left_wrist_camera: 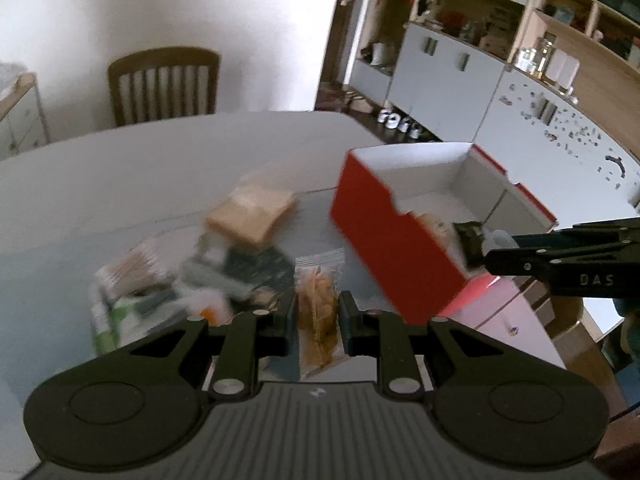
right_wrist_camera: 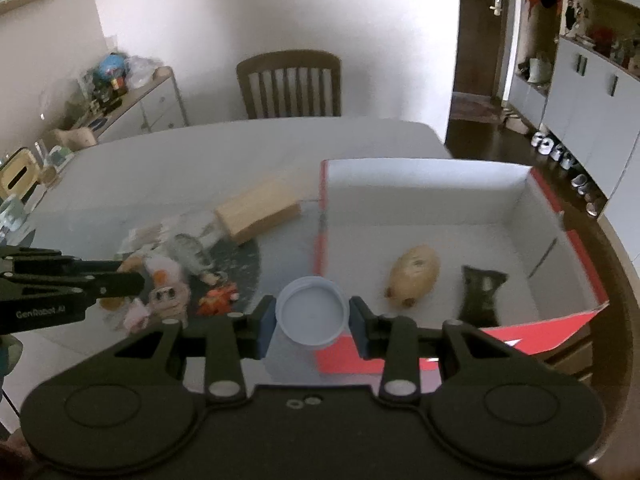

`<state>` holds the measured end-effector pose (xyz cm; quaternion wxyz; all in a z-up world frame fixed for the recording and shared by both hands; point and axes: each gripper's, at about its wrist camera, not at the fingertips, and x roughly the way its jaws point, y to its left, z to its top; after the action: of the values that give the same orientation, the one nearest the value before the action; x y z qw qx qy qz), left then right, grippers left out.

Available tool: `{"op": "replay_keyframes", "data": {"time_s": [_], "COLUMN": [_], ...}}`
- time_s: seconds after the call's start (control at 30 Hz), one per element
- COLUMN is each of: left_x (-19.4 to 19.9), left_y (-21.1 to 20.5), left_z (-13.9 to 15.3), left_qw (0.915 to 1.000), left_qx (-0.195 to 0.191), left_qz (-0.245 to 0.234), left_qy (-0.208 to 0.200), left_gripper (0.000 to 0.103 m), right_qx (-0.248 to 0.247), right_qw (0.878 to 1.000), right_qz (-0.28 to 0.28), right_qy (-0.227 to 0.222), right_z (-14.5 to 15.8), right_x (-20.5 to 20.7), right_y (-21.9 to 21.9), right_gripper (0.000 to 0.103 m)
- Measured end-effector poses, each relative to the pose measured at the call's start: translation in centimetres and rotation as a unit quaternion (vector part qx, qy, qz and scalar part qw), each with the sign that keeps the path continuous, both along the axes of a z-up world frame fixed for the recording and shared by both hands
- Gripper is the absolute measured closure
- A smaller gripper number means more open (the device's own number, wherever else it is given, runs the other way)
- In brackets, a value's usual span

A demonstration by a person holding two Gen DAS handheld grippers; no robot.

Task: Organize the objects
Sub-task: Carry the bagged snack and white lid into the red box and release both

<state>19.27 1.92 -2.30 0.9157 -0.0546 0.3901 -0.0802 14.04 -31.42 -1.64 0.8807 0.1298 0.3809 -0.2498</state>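
Note:
A red box [left_wrist_camera: 384, 248] with a white inside stands open on the table; it also shows in the right wrist view [right_wrist_camera: 440, 216]. In it lie a tan potato-like thing [right_wrist_camera: 414, 276] and a dark packet [right_wrist_camera: 480, 292]. My right gripper [right_wrist_camera: 312, 320] is shut on a white bottle with a pale blue cap [right_wrist_camera: 312, 310], held at the box's near left corner. My left gripper [left_wrist_camera: 314, 320] is open, its fingers on either side of a clear bag of brown snacks [left_wrist_camera: 318, 304] on the table.
A pile of loose items lies left of the box: a wooden block [right_wrist_camera: 258, 210], small plush toys [right_wrist_camera: 168, 284], packets [left_wrist_camera: 132, 280]. A chair [right_wrist_camera: 290, 84] stands at the table's far side. Cabinets [left_wrist_camera: 440, 76] line the right wall.

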Motion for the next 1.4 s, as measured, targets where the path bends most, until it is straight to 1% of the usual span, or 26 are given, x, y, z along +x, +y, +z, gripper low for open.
{"op": "replay_keyframes", "data": {"time_s": [0.3,0.5,0.67,0.83,1.0,1.1,1.3,1.4], "left_x": [3.9,6.3,8.7,11.3,14.1,15.9,18.3,19.1], "left_y": [-7.1,-10.7,-13.1,-15.0,-16.1,-16.6,-17.5,-17.9], "left_z": [0.7,0.9,0.8,-0.2,-1.8,-3.1,-5.2,-6.0], "left_qw": [0.9989,0.9974,0.9963,0.9951,0.9917,0.9891,0.9850,0.9824], "left_qx": [0.013,0.028,0.038,0.057,0.097,0.120,0.144,0.154], "left_qz": [-0.042,-0.061,-0.073,-0.081,-0.084,-0.082,-0.073,-0.071], "left_qy": [-0.018,-0.027,-0.024,-0.008,0.008,0.024,0.063,0.078], "left_gripper": [0.082,0.082,0.082,0.082,0.082,0.082,0.082,0.082], "right_qx": [-0.006,-0.013,-0.021,-0.019,-0.001,0.006,0.027,0.026], "right_qw": [1.000,0.999,0.999,0.999,0.999,0.999,0.997,0.996], "right_qz": [-0.018,-0.030,-0.036,-0.037,-0.032,-0.027,-0.022,-0.007], "right_qy": [-0.005,-0.004,0.002,0.011,0.021,0.036,0.072,0.088], "right_z": [0.1,0.0,-0.1,-0.7,-1.8,-2.8,-5.2,-6.1], "right_x": [-3.2,-4.7,-5.1,-4.8,-3.9,-3.0,-1.3,-0.6], "right_y": [-4.2,-6.4,-8.5,-10.4,-12.0,-12.6,-13.9,-13.9], "right_gripper": [0.065,0.065,0.065,0.065,0.065,0.065,0.065,0.065]}}
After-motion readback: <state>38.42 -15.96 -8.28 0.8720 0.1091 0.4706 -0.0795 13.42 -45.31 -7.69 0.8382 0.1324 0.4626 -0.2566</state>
